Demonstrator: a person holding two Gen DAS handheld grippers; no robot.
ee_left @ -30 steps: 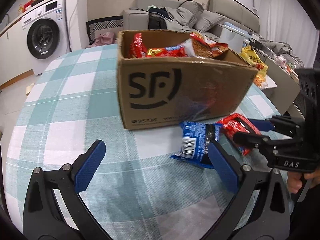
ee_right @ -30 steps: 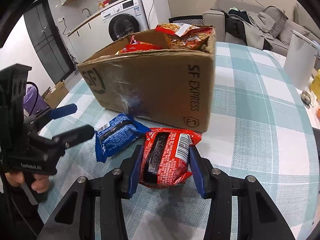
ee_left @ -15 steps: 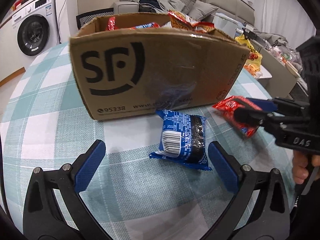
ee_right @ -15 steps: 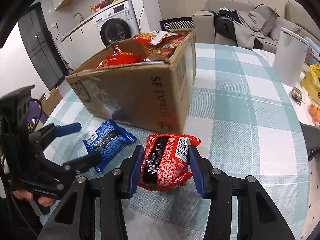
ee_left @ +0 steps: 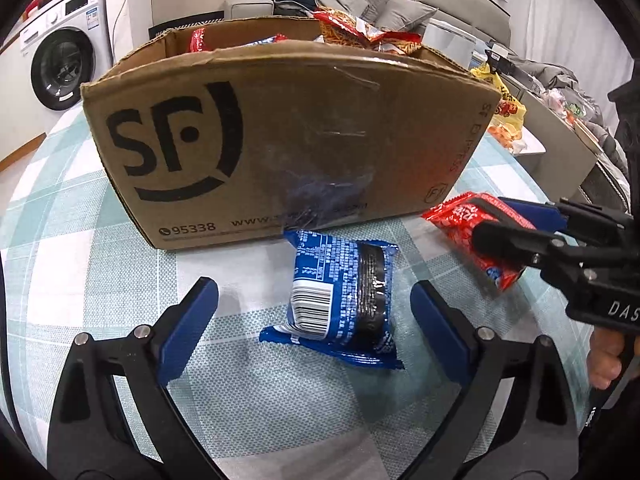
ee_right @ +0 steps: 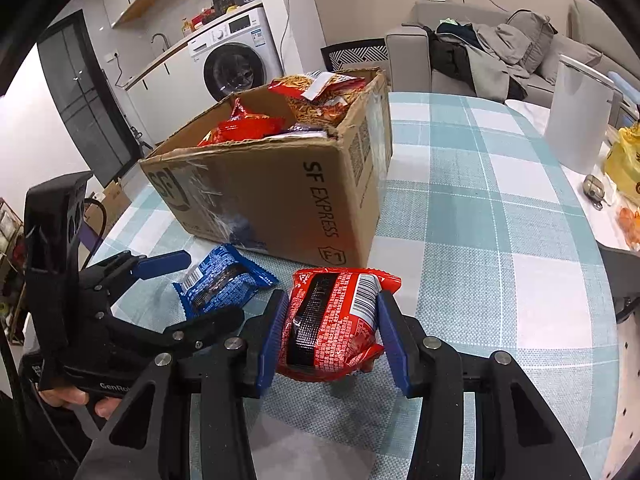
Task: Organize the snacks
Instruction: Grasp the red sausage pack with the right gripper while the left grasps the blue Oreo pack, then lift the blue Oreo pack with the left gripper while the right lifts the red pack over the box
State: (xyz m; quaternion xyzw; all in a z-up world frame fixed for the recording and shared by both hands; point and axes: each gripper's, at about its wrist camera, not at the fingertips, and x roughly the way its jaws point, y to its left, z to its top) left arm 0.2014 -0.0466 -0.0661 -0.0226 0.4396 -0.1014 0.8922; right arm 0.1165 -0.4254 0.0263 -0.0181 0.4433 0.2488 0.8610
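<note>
A blue snack pack lies on the checked tablecloth in front of the cardboard SF box; it also shows in the right wrist view. My left gripper is open, with its fingers on either side of the blue pack and apart from it. My right gripper is shut on a red snack pack and holds it just above the table by the box's corner. The red pack also shows in the left wrist view. The box holds several red and orange snack bags.
A white bin and a yellow bag stand beyond the table's right edge. A sofa with clothes and a washing machine are behind. The two grippers are close side by side.
My left gripper has moved forward and right until the blue pack lies between its open fingers. My right gripper has risen slightly with the red pack still held.
</note>
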